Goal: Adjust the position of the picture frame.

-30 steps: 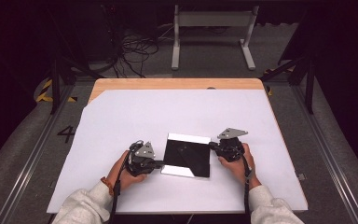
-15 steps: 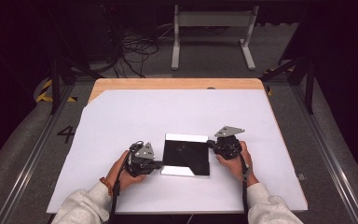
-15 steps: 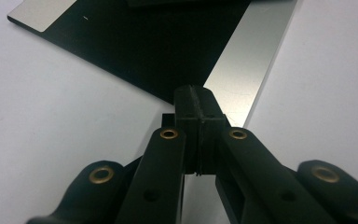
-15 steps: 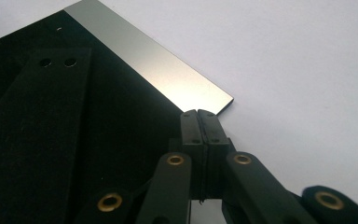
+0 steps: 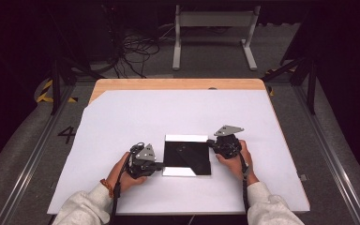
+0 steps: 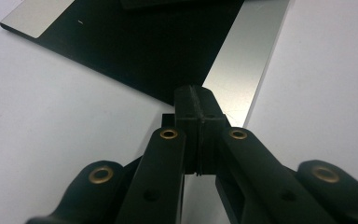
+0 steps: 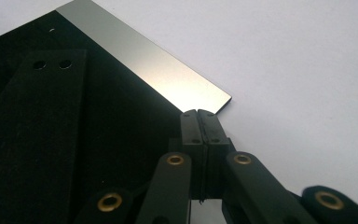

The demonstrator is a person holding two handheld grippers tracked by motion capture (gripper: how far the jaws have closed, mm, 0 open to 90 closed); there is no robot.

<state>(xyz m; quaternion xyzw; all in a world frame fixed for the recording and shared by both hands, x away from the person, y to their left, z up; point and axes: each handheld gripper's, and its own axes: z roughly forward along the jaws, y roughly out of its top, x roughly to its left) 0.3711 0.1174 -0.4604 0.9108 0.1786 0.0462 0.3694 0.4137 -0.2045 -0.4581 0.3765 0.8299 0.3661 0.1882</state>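
Flanking flat black square plate (image 5: 186,157), silver-edged, smooth

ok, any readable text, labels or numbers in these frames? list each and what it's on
"4": dark number painted on the grey floor, left of the table.
Yellow and black hazard stripes on the floor farther back: a marking, no words.
The black plate with silver edges shows no print in the high view or either gripper view.
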